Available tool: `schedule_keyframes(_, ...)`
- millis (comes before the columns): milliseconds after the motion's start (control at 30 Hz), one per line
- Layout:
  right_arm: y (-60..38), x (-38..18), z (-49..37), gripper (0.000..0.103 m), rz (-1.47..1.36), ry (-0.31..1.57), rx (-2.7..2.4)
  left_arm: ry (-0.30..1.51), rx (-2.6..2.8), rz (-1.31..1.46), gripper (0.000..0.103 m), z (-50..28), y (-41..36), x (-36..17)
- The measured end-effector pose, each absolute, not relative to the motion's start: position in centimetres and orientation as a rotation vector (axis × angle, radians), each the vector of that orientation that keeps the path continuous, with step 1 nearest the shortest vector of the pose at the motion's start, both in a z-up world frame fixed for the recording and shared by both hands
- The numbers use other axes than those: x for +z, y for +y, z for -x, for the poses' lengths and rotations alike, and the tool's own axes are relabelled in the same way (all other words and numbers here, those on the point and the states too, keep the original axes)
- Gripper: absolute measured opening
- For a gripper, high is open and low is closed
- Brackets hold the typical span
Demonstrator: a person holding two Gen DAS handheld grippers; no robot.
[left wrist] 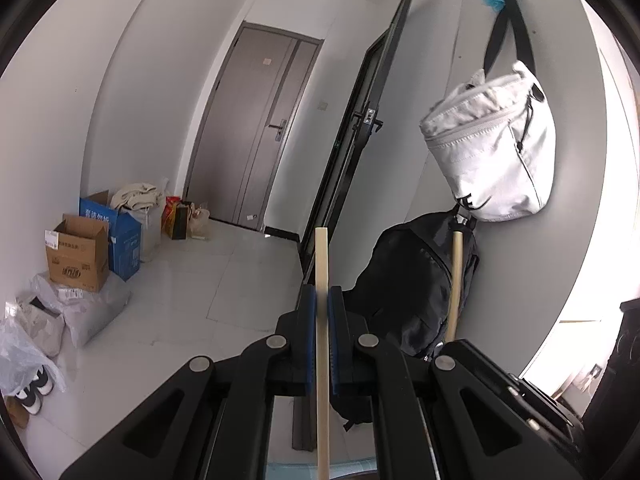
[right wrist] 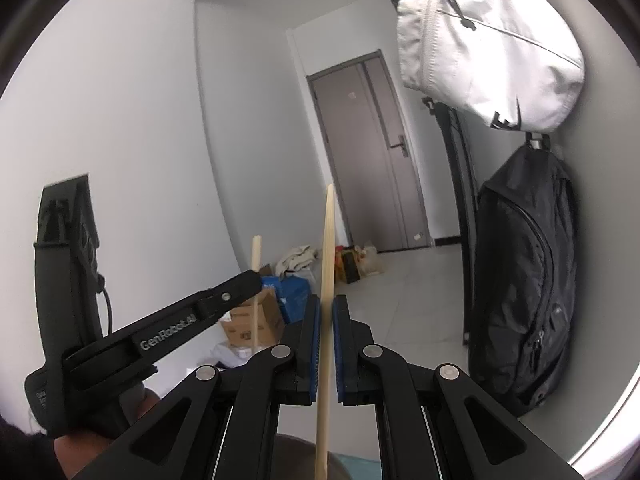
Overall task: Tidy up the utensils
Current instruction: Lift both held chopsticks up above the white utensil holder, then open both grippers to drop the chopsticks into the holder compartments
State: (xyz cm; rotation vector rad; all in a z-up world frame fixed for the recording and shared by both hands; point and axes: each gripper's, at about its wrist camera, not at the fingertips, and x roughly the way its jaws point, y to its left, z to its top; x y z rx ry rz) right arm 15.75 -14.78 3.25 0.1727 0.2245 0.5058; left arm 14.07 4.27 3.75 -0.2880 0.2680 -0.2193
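Observation:
My left gripper (left wrist: pixel 322 300) is shut on a pale wooden chopstick (left wrist: pixel 322 264) that stands upright between its blue pads and sticks out above them. My right gripper (right wrist: pixel 326 308) is shut on a second wooden chopstick (right wrist: pixel 328 248), also upright. In the right wrist view the left gripper (right wrist: pixel 252 276) shows from the side at the left, with its chopstick (right wrist: pixel 256 252) poking up. In the left wrist view the right gripper's chopstick (left wrist: pixel 455 280) stands at the right, in front of the bags. Both grippers are raised and point into the room.
A white bag (left wrist: pixel 492 148) and a black backpack (left wrist: pixel 416 300) hang on the wall at the right. A dark door frame (left wrist: pixel 352 148) stands ahead. Cardboard boxes (left wrist: pixel 80 256), plastic bags and shoes (left wrist: pixel 36 392) line the left wall. A grey door (left wrist: pixel 256 136) is at the far end.

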Motion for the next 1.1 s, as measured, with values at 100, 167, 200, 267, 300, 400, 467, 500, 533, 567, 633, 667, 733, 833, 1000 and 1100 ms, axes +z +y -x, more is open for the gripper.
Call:
schedule_keyframes(100,-14.5,2.7,-15.4,0.005,-0.144,0.214,0.502,0.251,-0.219,0.254,0.002,-13.5,3.7,3.5)
schedule_keyframes(167,-14.4,2.4,-15.0,0.005,-0.129,0.210,0.497,0.247,-0.227,0.240,0.002,-13.2,3.5,3.3)
schedule_keyframes(200,-14.4,2.2,-14.9,0.005,-0.126,0.210,0.494,0.246,-0.229,0.235,0.002,-13.1,3.5,3.3)
schedule_keyframes(267,-14.5,2.0,-14.6,0.005,-0.126,0.213,0.498,0.245,-0.236,0.230,0.002,-13.1,3.4,3.4)
schedule_keyframes(300,-14.6,1.9,-14.5,0.005,-0.123,0.213,0.495,0.248,-0.240,0.227,0.002,-13.0,3.5,3.6)
schedule_keyframes(400,-14.8,1.9,-13.9,0.005,-0.122,0.214,0.502,0.254,-0.252,0.220,0.002,-12.9,3.7,3.6)
schedule_keyframes(467,-14.8,1.8,-13.5,0.005,-0.115,0.219,0.510,0.256,-0.261,0.213,0.002,-12.5,3.9,3.6)
schedule_keyframes(500,-14.9,1.7,-13.3,0.005,-0.116,0.224,0.517,0.260,-0.268,0.210,0.002,-12.4,3.9,3.6)
schedule_keyframes(533,-14.9,1.7,-13.1,0.005,-0.117,0.232,0.523,0.264,-0.274,0.206,0.002,-12.2,4.0,3.6)
schedule_keyframes(567,-14.9,1.6,-12.9,0.005,-0.115,0.237,0.528,0.269,-0.284,0.200,0.002,-12.0,4.0,3.6)
schedule_keyframes(633,-14.9,1.3,-12.5,0.005,-0.108,0.252,0.540,0.284,-0.307,0.184,0.002,-11.7,3.8,3.7)
schedule_keyframes(667,-15.0,1.2,-12.2,0.005,-0.104,0.265,0.552,0.296,-0.330,0.185,0.002,-11.6,3.8,3.8)
schedule_keyframes(733,-15.0,1.0,-12.0,0.006,-0.109,0.293,0.573,0.343,-0.381,0.187,0.002,-11.5,3.8,3.9)
schedule_keyframes(833,-15.5,1.0,-11.6,0.008,-0.141,0.336,0.618,0.408,-0.424,0.214,0.008,-11.6,4.2,4.2)
schedule_keyframes(1000,-16.7,2.0,-10.1,0.035,-0.186,0.353,0.617,0.422,-0.408,0.286,0.059,-10.3,5.5,5.6)
schedule_keyframes(1100,-18.0,2.8,-8.8,0.055,-0.227,0.350,0.590,0.446,-0.371,0.289,0.059,-9.6,5.6,6.4)
